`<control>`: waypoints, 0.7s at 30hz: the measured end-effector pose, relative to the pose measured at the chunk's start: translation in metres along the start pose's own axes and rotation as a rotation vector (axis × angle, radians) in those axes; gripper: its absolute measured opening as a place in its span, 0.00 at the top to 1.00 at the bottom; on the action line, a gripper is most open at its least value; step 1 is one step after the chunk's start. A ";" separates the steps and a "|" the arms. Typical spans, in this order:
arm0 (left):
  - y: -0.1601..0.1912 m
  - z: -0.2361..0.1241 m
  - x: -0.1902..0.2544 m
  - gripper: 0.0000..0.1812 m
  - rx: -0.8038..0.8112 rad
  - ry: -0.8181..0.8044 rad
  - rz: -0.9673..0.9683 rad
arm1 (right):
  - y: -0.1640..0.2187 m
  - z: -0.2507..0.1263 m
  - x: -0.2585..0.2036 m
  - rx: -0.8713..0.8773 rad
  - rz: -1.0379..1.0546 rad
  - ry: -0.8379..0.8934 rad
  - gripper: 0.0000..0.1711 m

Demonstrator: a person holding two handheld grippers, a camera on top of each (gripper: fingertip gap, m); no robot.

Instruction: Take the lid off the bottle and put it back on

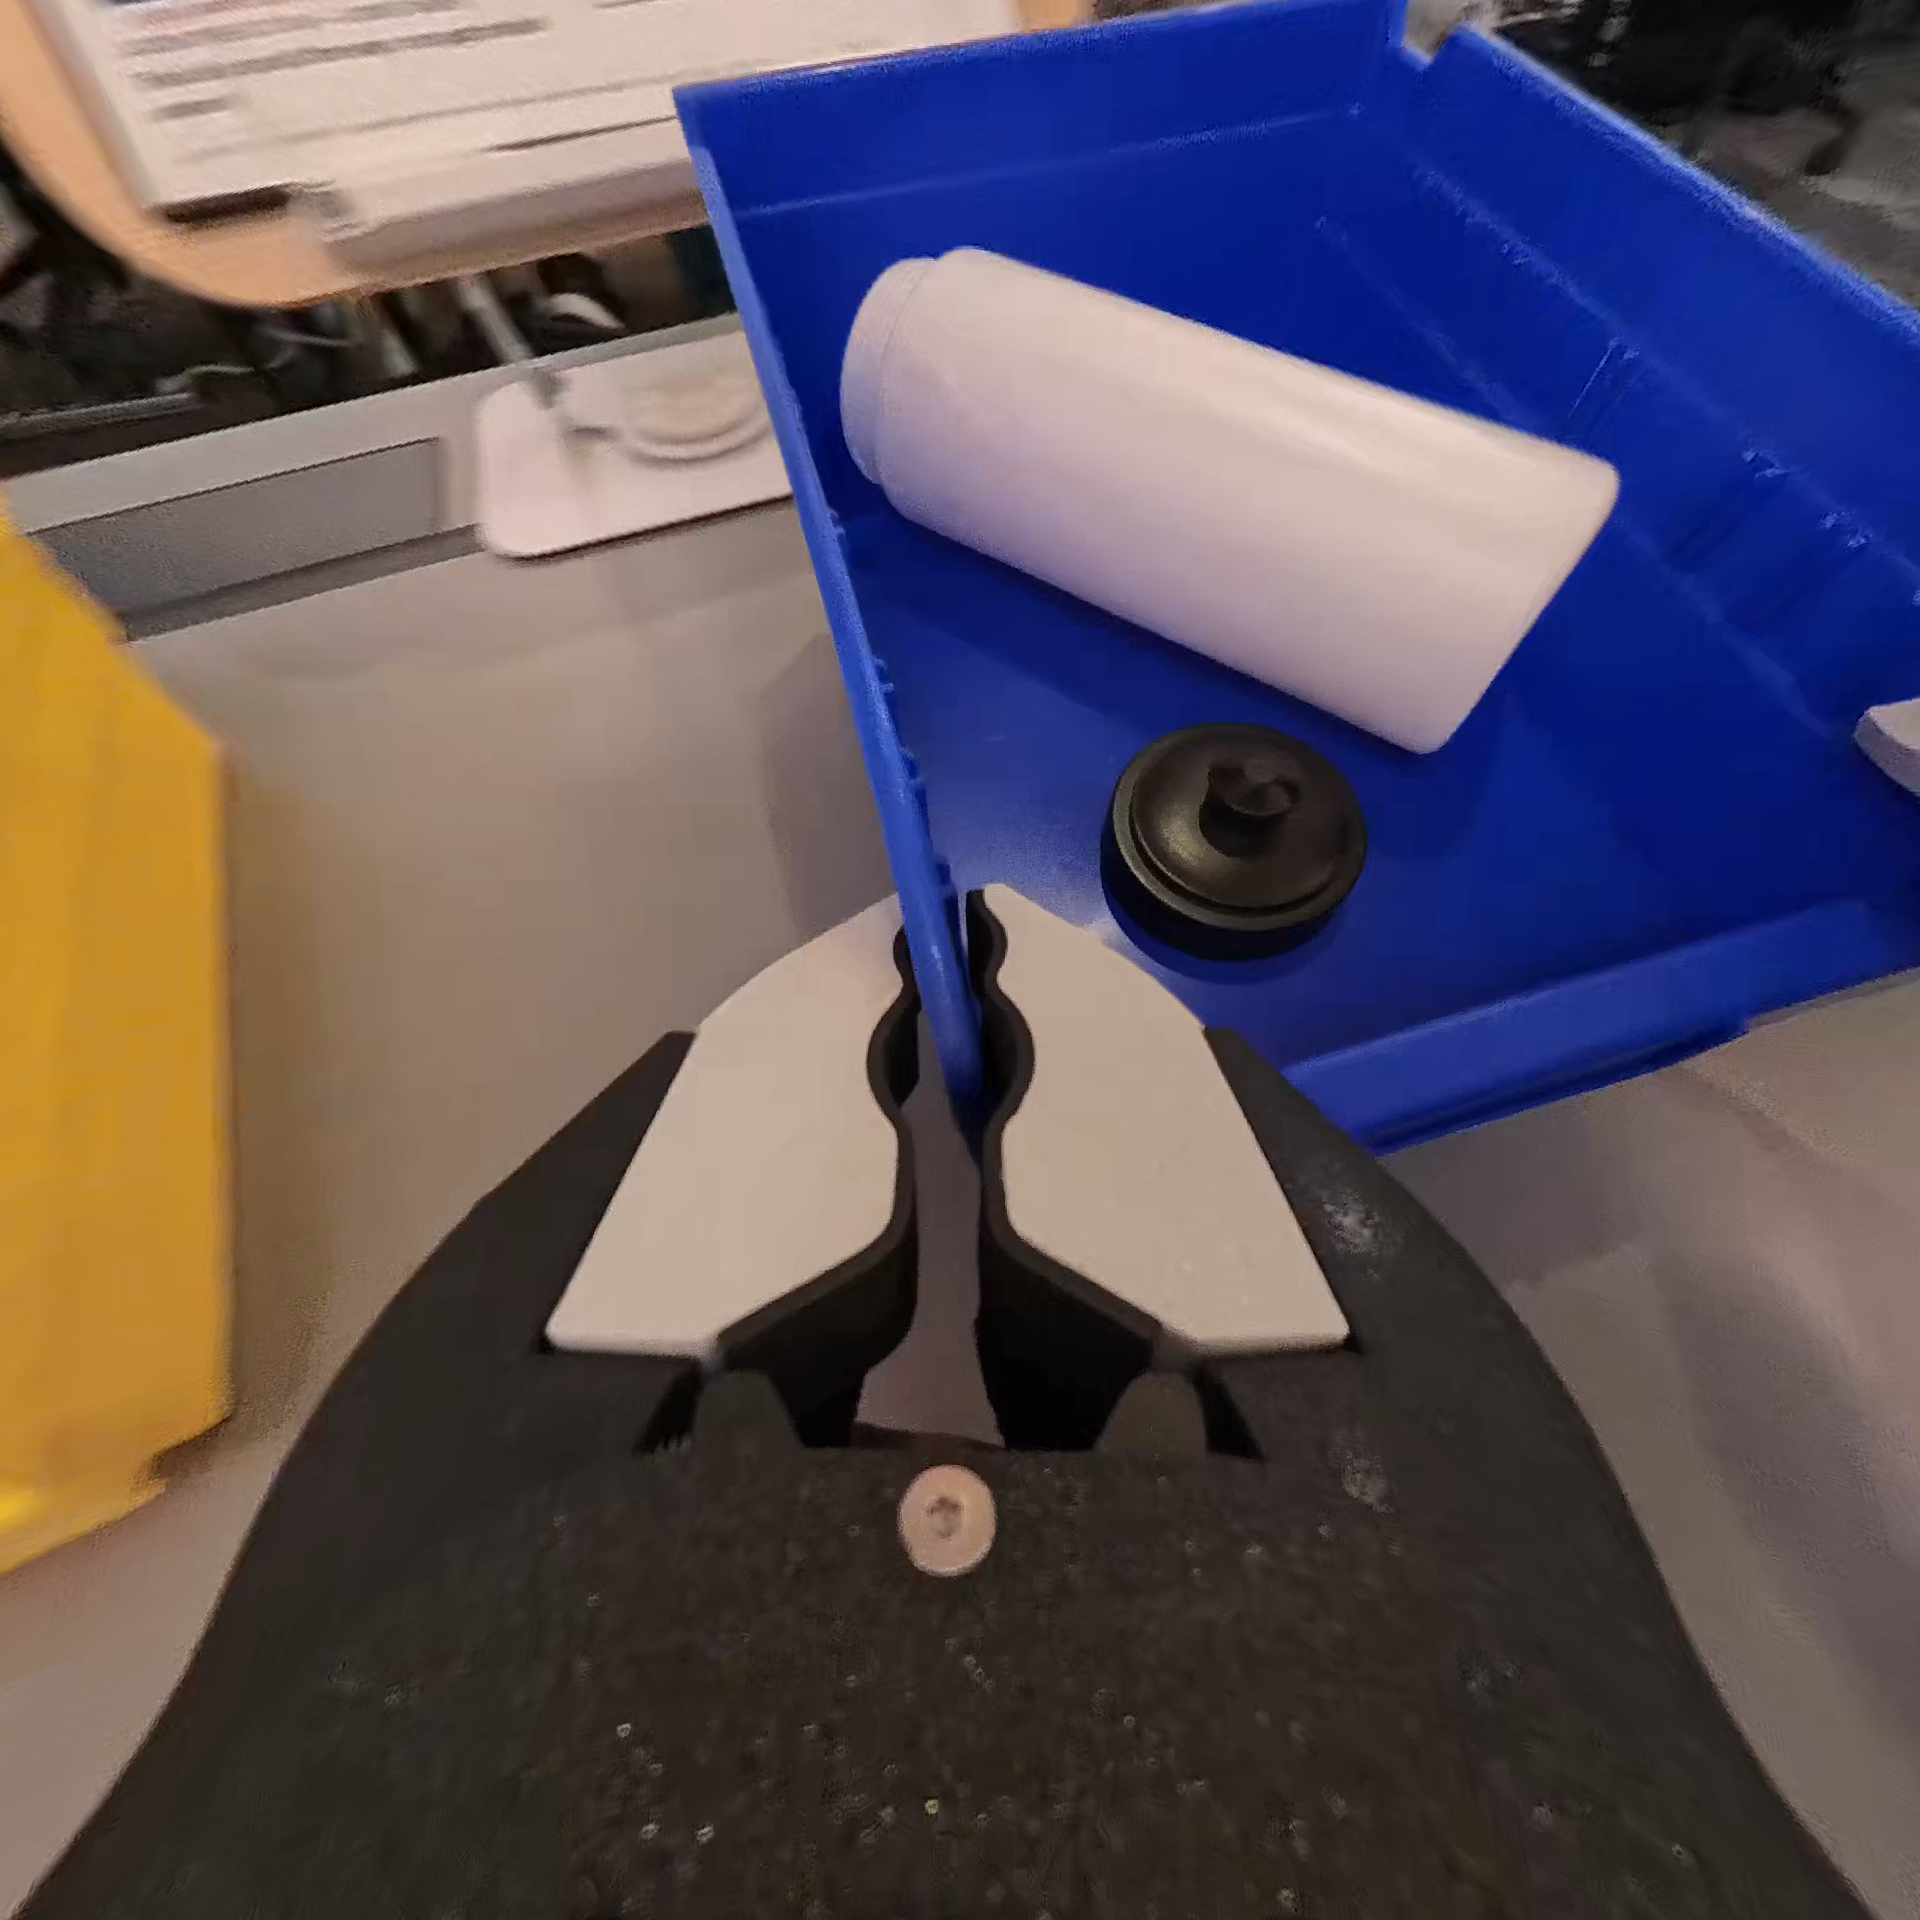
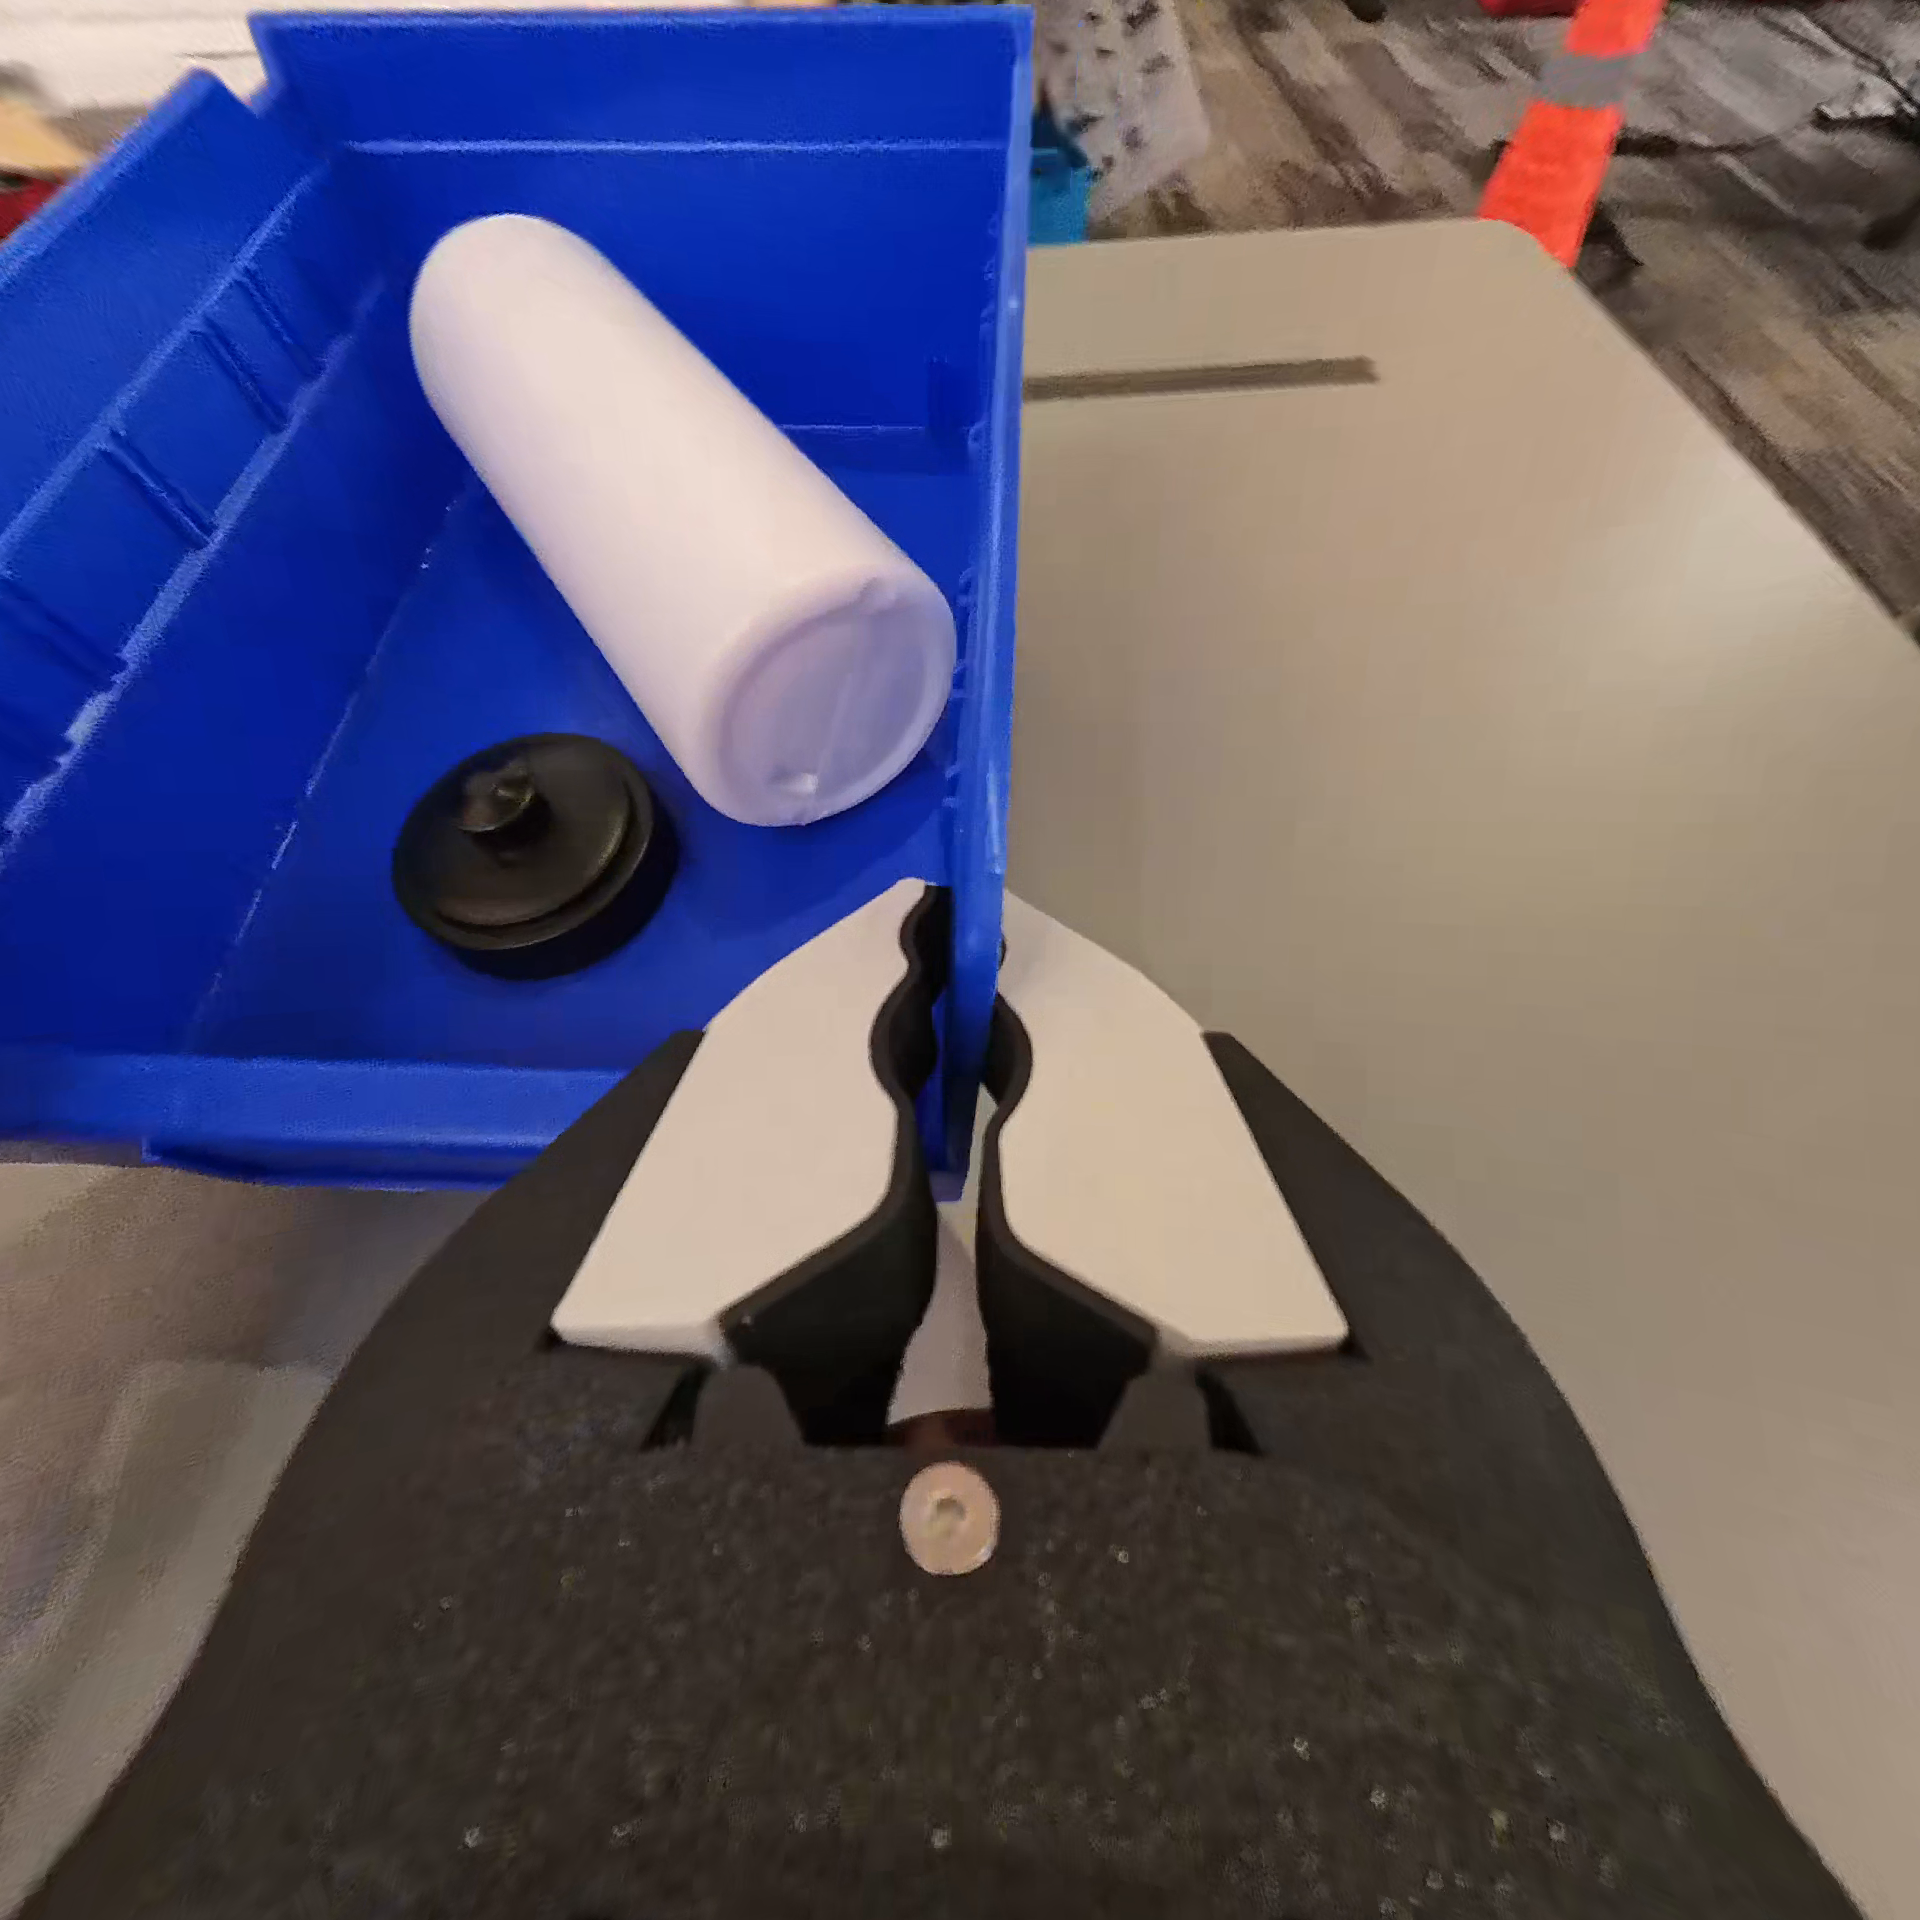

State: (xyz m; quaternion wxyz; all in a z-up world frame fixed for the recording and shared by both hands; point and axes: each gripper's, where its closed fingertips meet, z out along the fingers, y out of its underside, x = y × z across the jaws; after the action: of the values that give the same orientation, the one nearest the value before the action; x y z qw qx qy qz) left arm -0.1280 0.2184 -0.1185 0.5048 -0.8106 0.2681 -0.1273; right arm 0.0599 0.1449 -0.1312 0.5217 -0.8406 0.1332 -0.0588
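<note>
A white bottle (image 1: pixel 1216 488) lies on its side inside a blue bin (image 1: pixel 1351 166), with no lid on its neck. The black lid (image 1: pixel 1236 836) lies loose on the bin floor beside it. My left gripper (image 1: pixel 945 935) is shut on the bin's left wall. In the right wrist view the bottle (image 2: pixel 644 520) shows its base end, and the lid (image 2: pixel 525 852) lies to its left. My right gripper (image 2: pixel 961 925) is shut on the right wall of the bin (image 2: pixel 644 83). The tip of the right gripper (image 1: pixel 1891 743) shows at the left wrist view's right edge.
The bin looks tilted over a grey table (image 2: pixel 1455 831). A yellow box (image 1: pixel 94 1091) stands to the left. A white flat stand (image 1: pixel 613 457) and a paper-covered board (image 1: pixel 364 114) lie behind. An orange cone (image 2: pixel 1558 135) stands on the floor at far right.
</note>
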 end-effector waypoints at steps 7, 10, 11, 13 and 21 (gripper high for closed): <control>0.054 -0.016 -0.097 0.96 -0.047 -0.075 -0.096 | 0.024 0.029 -0.116 -0.042 -0.059 -0.145 0.98; 0.058 -0.028 -0.090 0.89 -0.032 0.047 -0.081 | 0.024 0.028 -0.121 0.027 -0.099 -0.122 0.94; 0.056 -0.041 -0.084 0.75 -0.026 0.083 -0.077 | 0.026 0.022 -0.123 0.017 -0.133 -0.149 0.88; 0.054 -0.079 -0.082 0.55 -0.008 0.124 -0.050 | 0.027 0.001 -0.124 0.023 -0.218 -0.218 0.80; 0.110 -0.161 -0.261 0.59 0.037 -0.147 -0.290 | 0.061 -0.097 -0.170 0.121 -0.418 -0.561 0.76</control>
State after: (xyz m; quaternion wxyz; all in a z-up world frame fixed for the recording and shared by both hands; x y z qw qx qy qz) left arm -0.4538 0.2069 -0.1257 0.5141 -0.8385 0.1084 -0.1442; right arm -0.1358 0.0838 -0.1350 0.5636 -0.8006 -0.1938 0.0611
